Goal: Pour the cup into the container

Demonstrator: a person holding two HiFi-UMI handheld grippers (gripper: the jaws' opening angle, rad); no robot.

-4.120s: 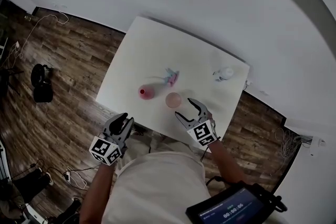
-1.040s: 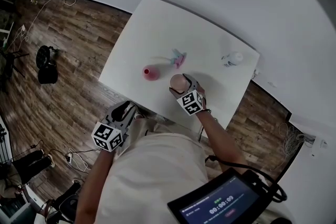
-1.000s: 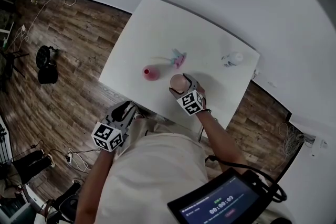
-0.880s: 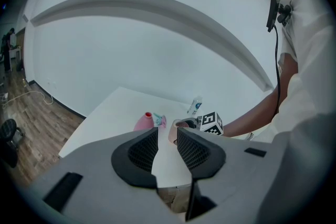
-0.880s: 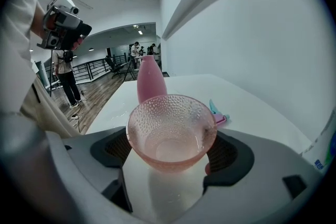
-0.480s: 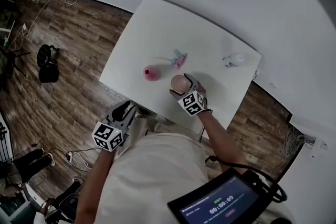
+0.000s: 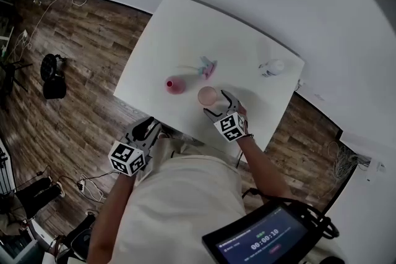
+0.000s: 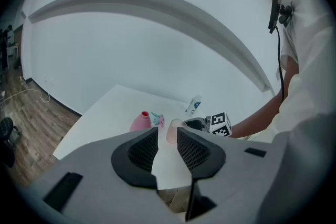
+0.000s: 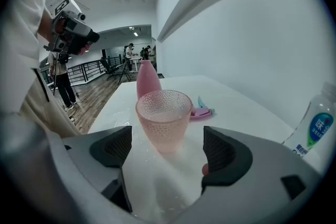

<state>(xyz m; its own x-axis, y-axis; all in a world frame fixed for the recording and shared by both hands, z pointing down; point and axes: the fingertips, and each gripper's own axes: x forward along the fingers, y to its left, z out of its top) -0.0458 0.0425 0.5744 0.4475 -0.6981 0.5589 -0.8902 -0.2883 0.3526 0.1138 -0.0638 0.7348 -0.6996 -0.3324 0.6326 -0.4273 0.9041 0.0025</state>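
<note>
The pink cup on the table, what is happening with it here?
A person works with a gripper in each hand. The right gripper has just been opening its jaws; the pink cup stands upright on the white table just ahead of them, not gripped. The left gripper hangs open and empty off the table's near edge.

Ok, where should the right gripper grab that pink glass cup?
Grip the pink glass cup mid-wall, coming level from its near side, where the open right gripper faces it. It stands upright, round, tapering downward, so fingers on opposite sides probably hold.
</note>
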